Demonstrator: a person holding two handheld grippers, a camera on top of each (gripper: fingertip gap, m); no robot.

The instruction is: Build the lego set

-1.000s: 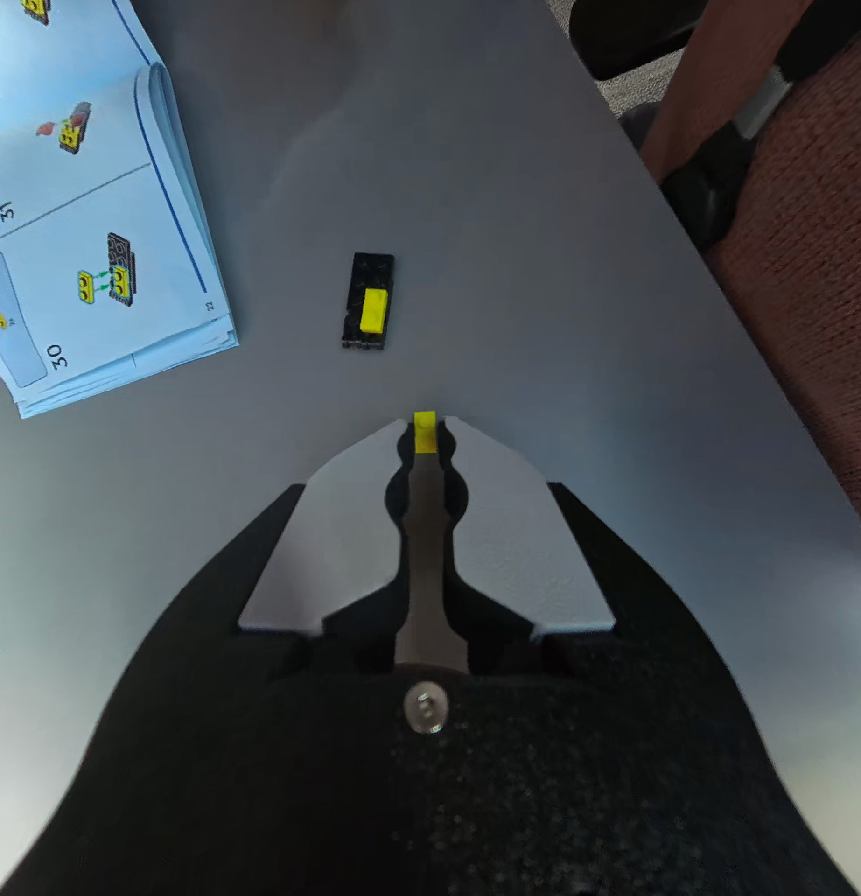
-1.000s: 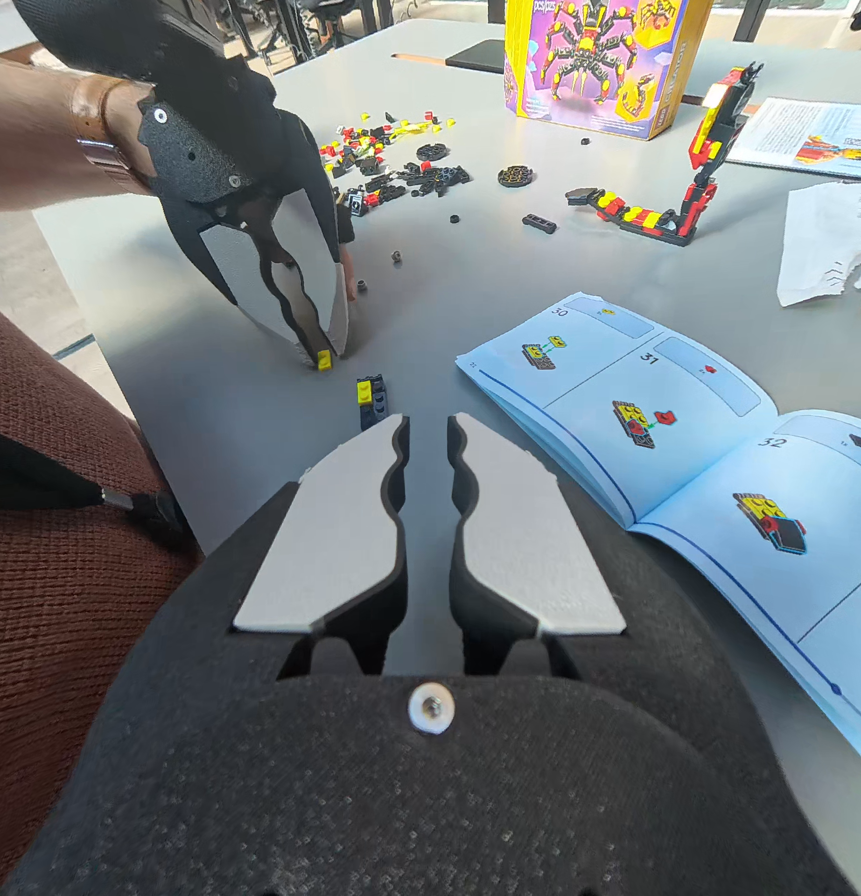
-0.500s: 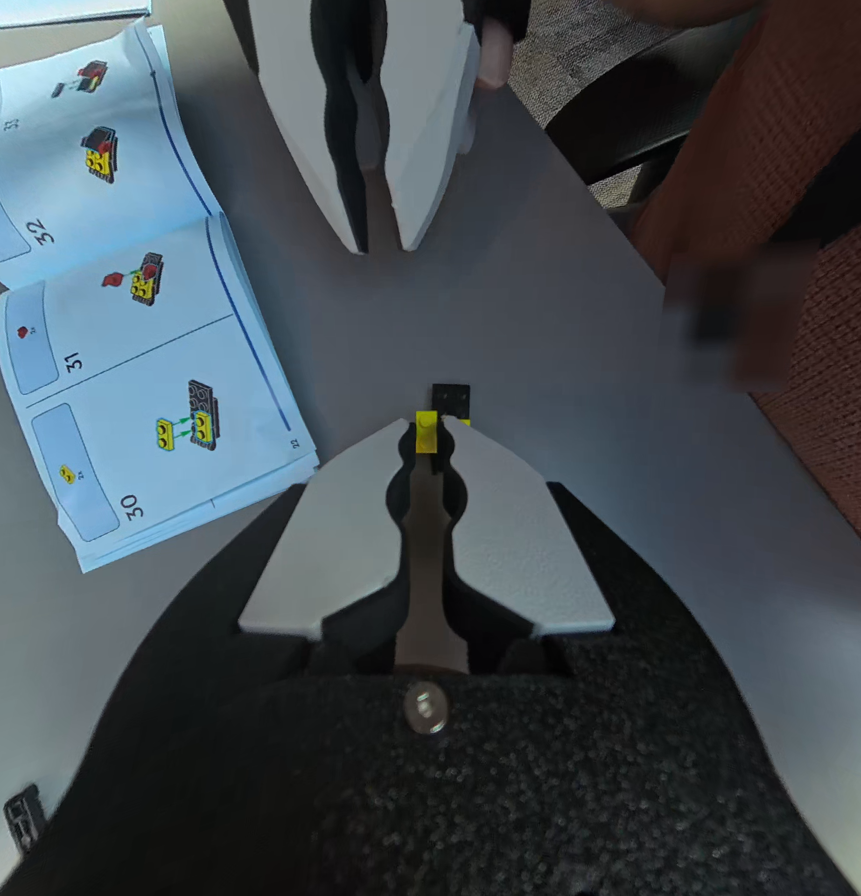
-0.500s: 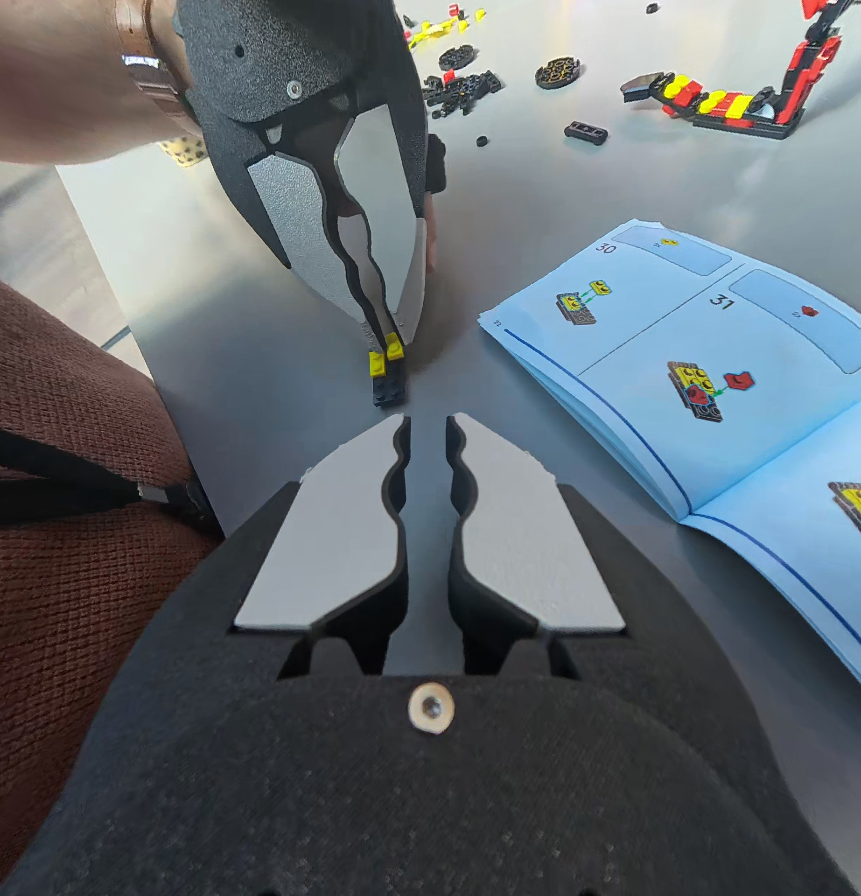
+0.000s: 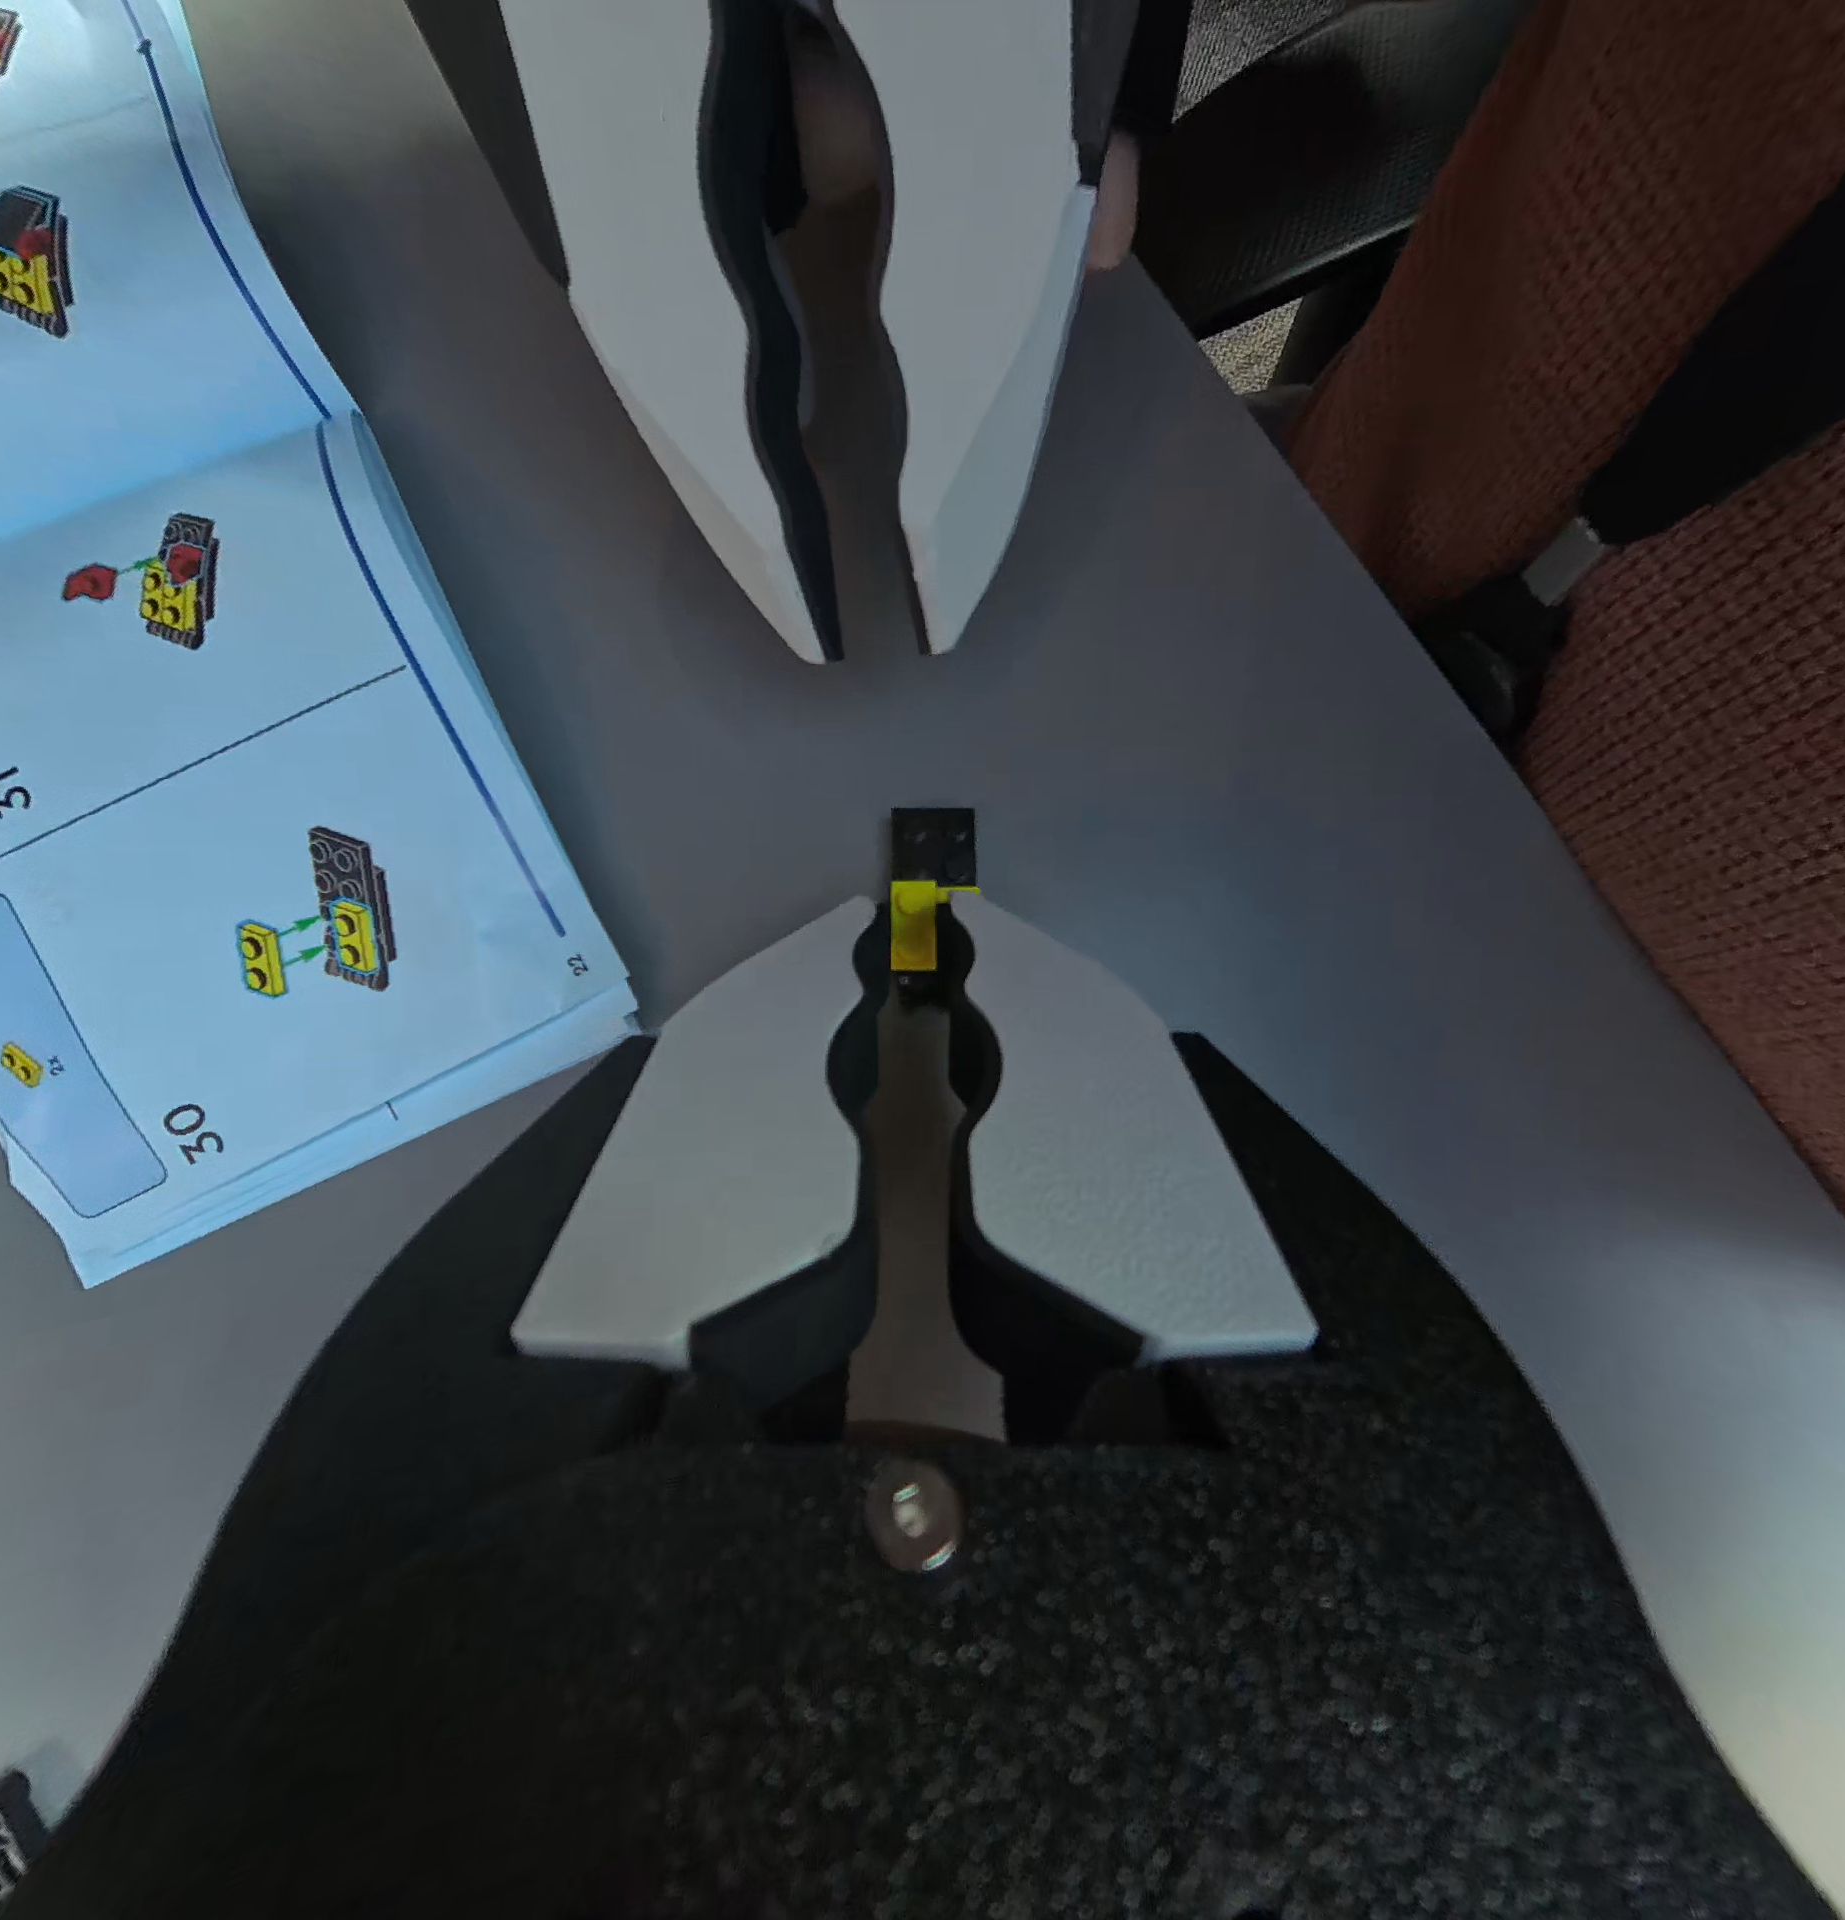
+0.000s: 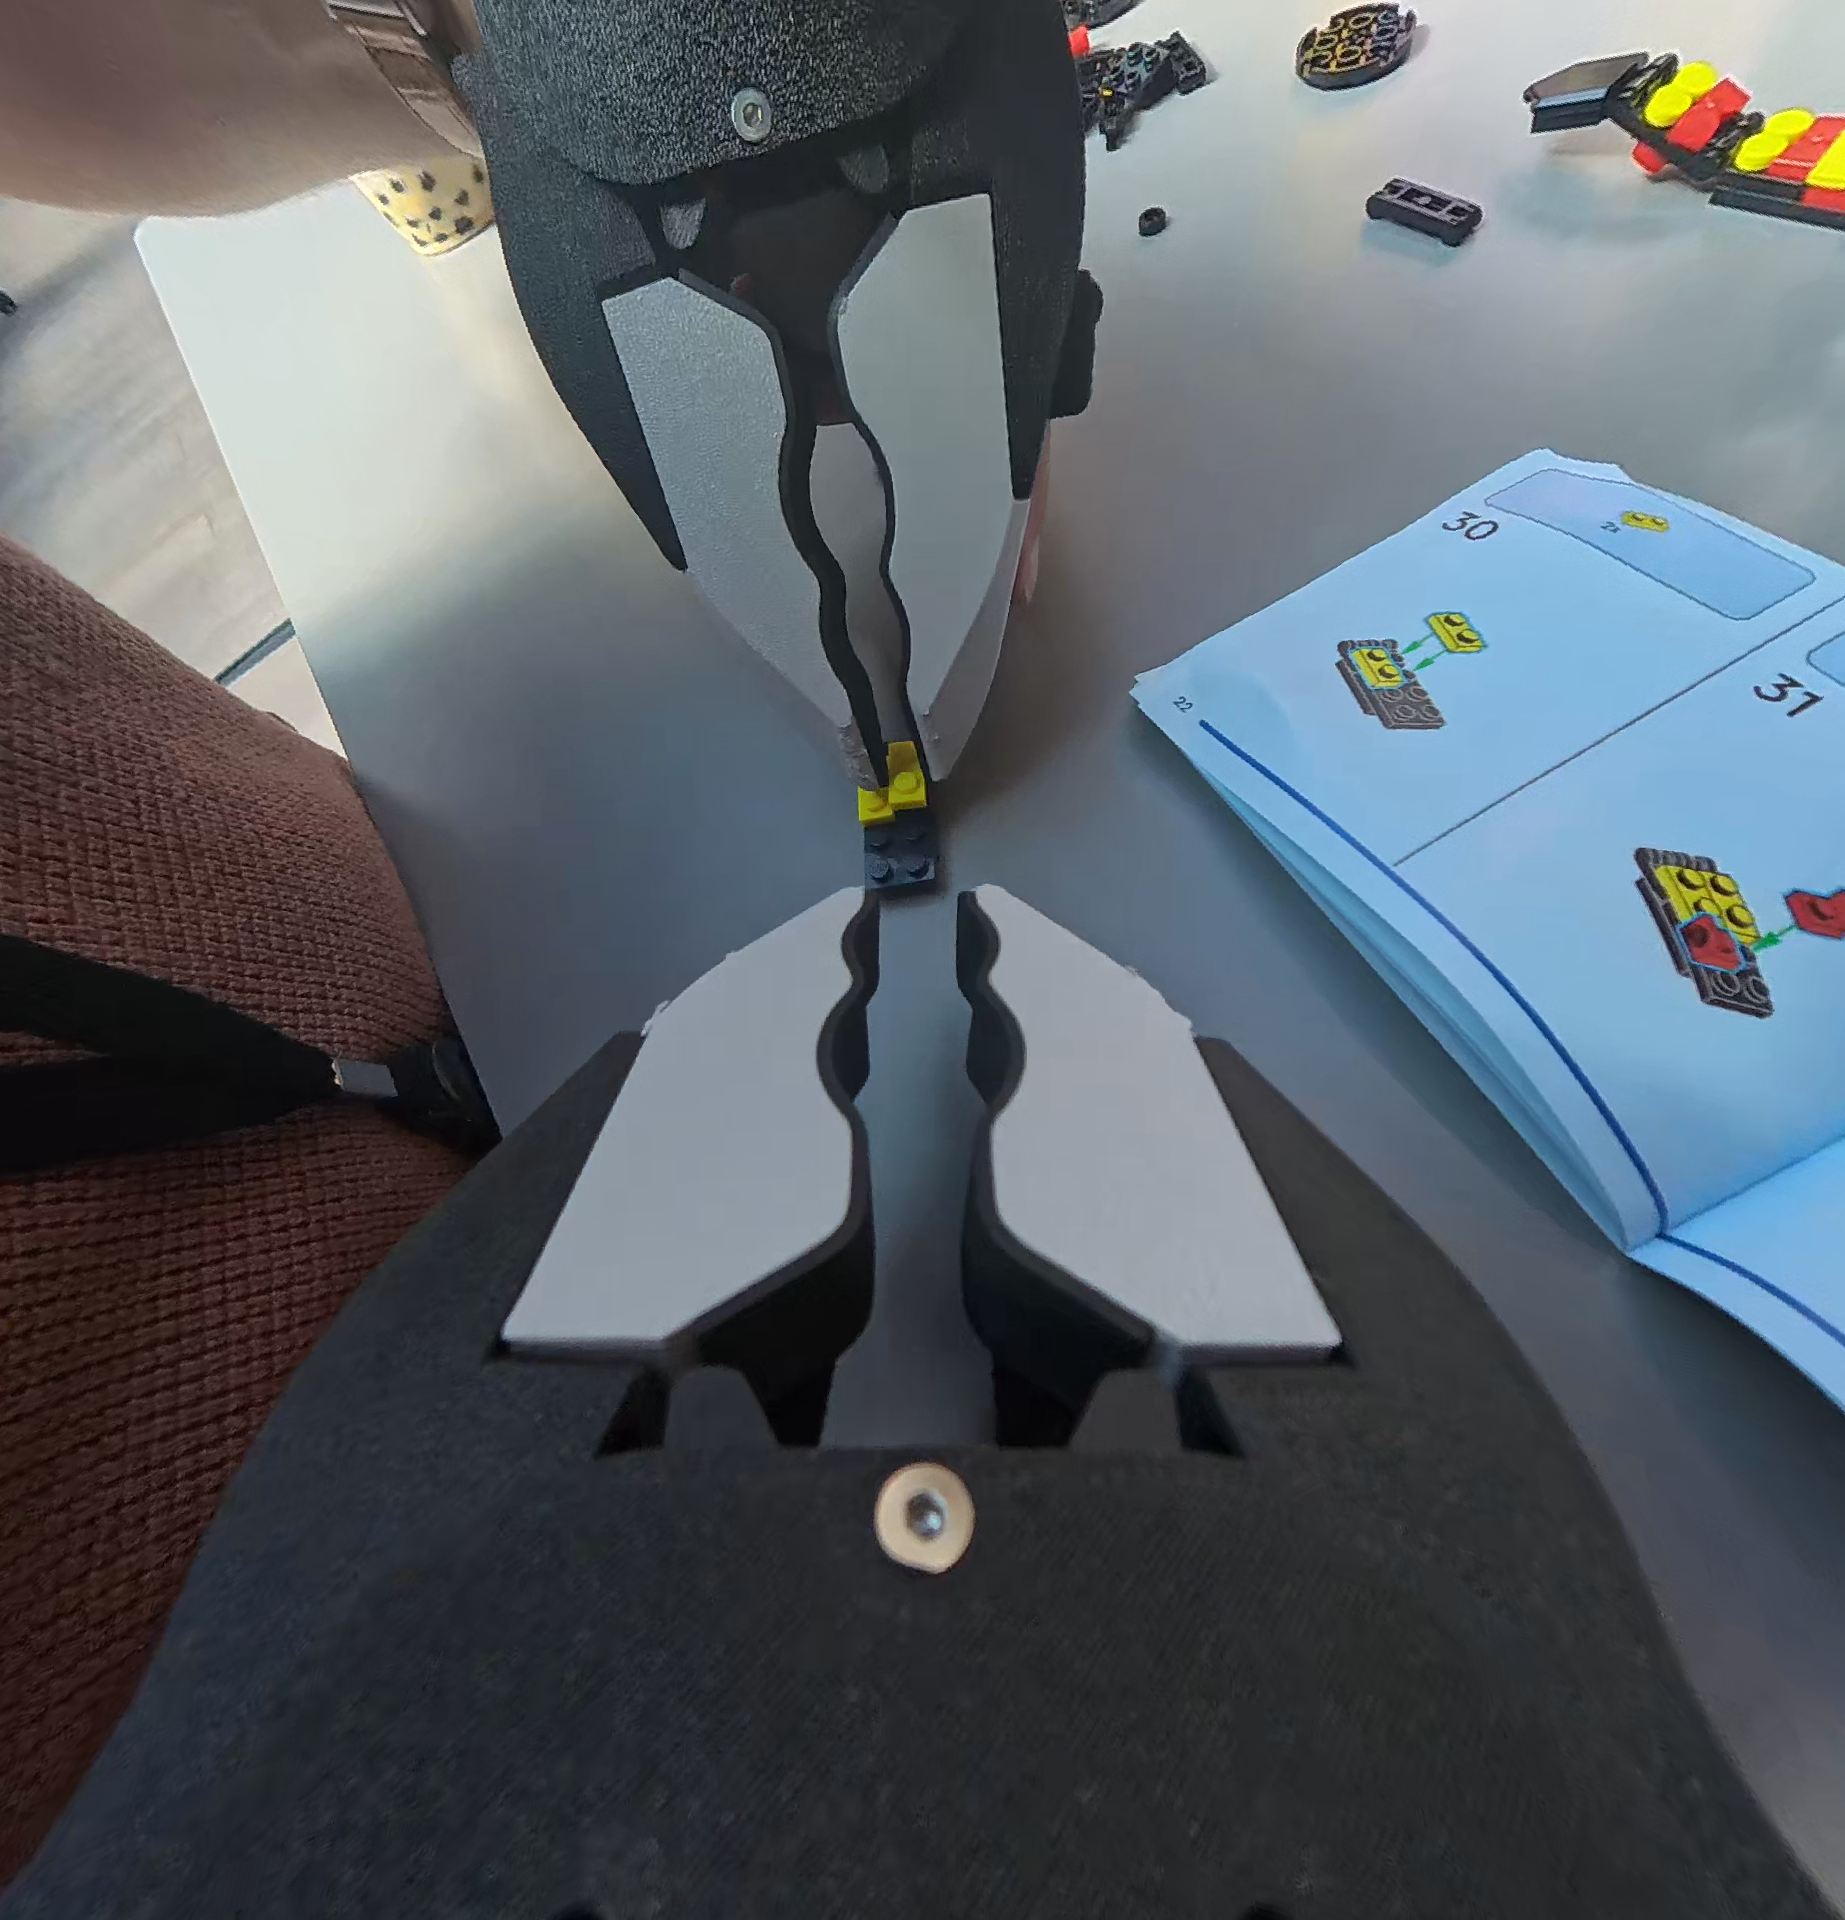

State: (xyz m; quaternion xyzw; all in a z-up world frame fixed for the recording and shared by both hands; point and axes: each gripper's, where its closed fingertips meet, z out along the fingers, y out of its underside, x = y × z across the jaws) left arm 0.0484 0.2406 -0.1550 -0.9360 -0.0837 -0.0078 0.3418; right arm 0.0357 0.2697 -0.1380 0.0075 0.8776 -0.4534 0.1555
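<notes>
Left gripper [image 5: 913,909] clamps yellow brick [image 5: 912,928]; right gripper [image 6: 918,891] parted, empty; grey table [image 6: 1261,416].

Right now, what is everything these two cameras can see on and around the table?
Black plate: one, black, on the table between the two grippers.
Yellow bricks: two; one already on the black plate, one pinched at the left gripper's tips beside it.
Instruction booklet: one, light blue, open, beside the black plate.
Loose pieces: several, mostly black, far side of the table.
Partial build: one, red, yellow and black, far corner.
Table: one, grey.
Chair: one, rust-brown fabric, at the table's edge.
Left gripper: one, black with grey fingers, shut on a yellow brick.
Right gripper: one, same make, open, empty, just short of the black plate.
</notes>
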